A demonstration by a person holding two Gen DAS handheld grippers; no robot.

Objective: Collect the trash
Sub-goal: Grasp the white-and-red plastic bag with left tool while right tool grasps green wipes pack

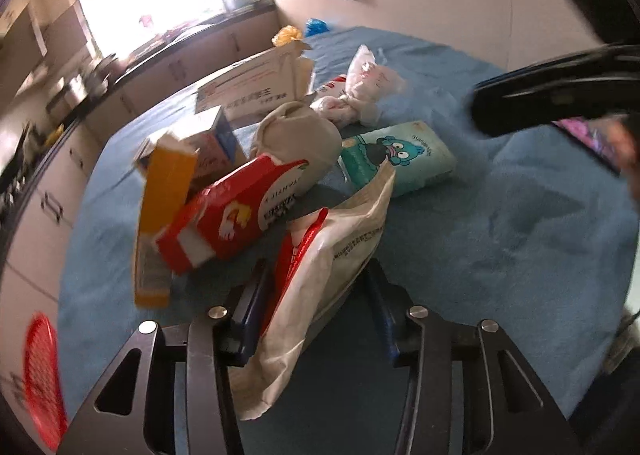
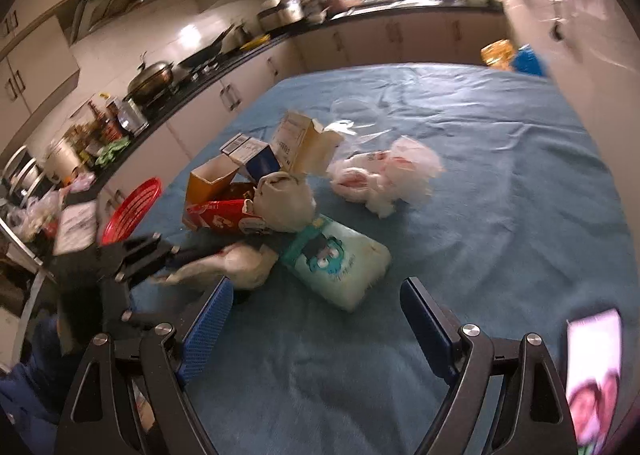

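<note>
Kitchen counters and a bright window are seen behind a table spread with a blue cloth, on which a heap of trash is gathered. A red box, a yellow carton, a knotted grey bag, a tissue pack and a crumpled white bag are piled close together, several touching. A red basket is set at the table's edge, just beside the heap; whether it is meant for the trash cannot be told.

An early collecting step is judged to be in hand. The left gripper is drawn in narrow around a white wrapper with a red strip, and the wrapper is seen between the blue pads. The grip appears to be made, though the wrapper's far end is draped loosely toward the tissue pack and seems to rest on the cloth. From the right wrist view the same wrapper is seen lying in the left jaws at the near side of the heap.

The right gripper is held wide and nothing is between its fingers; it hangs over bare cloth, near the tissue pack.

Next, a lift of the wrapper clear of the pile is called for, with care that the red box beside it is not dragged along. The right gripper is well placed for the tissue pack.
</note>
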